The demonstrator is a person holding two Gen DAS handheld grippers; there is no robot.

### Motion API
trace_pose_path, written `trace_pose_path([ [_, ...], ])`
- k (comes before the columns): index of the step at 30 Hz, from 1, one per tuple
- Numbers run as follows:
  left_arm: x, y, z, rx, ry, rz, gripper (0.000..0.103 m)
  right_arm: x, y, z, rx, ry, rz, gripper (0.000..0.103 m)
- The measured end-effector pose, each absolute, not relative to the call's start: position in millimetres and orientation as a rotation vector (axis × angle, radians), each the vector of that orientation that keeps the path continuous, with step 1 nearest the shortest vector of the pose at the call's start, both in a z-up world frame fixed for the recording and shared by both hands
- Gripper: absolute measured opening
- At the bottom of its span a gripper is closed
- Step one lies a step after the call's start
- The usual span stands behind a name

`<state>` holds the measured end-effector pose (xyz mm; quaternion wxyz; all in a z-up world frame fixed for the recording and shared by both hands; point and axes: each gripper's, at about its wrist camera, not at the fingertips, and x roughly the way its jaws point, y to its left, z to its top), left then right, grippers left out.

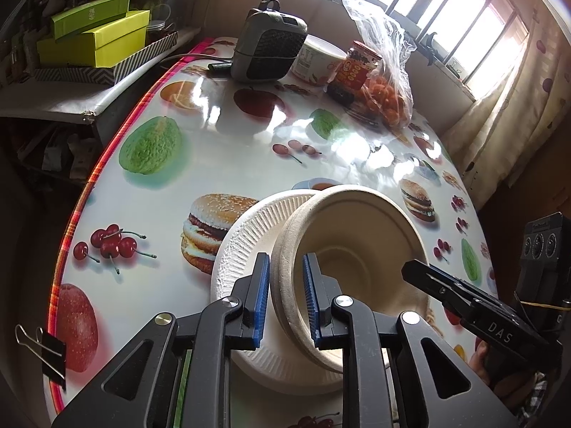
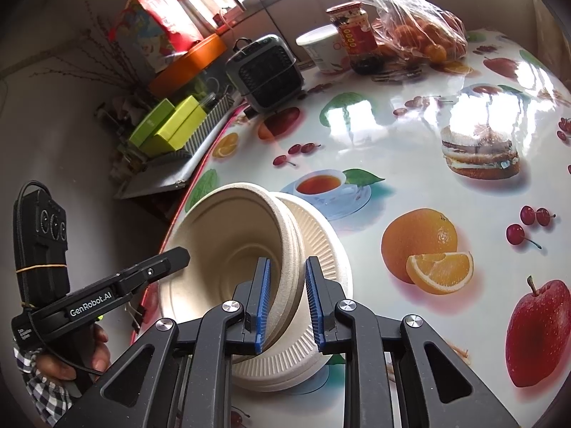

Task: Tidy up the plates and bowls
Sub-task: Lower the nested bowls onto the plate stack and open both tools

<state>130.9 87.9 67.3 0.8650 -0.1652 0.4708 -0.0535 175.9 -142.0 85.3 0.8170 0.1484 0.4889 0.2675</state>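
A beige paper bowl [image 1: 357, 242] [image 2: 221, 242] sits on a stack of white ribbed paper plates [image 1: 242, 249] [image 2: 321, 242] near the table's front edge. My left gripper [image 1: 285, 278] straddles the bowl's near-left rim, one blue pad outside the wall and one inside, both against it. My right gripper [image 2: 287, 285] grips the opposite rim the same way, its inner pad on the bowl's inside wall. From each wrist view the other gripper's black finger [image 1: 421, 274] [image 2: 167, 260] reaches in at the far side of the bowl. The bowl's rim looks layered, perhaps nested bowls.
The table [image 1: 214, 164] has a glossy fruit-print cover. At its far end stand a grey heater [image 1: 267, 46], a white tub [image 1: 317, 57], a red-labelled jar [image 1: 357, 67] and a bag of oranges [image 1: 389, 100]. A binder clip [image 1: 50, 349] grips the near-left edge. Green boxes [image 1: 92, 39] lie on a side shelf.
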Motion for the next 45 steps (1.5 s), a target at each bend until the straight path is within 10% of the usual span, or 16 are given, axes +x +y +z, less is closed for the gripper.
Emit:
trace_pose_path([
  [12, 129.0, 87.9, 68.4, -0.351, 0.969, -0.123, 0.038, 172.6, -142.0, 89.3, 0.307, 1.022, 0.576, 0.035],
  [45, 66.8, 80.6, 84.8, -0.282, 0.847, -0.070, 0.045, 109.6, -157.1, 112.8, 0.190, 0.857, 0.537, 0.051],
])
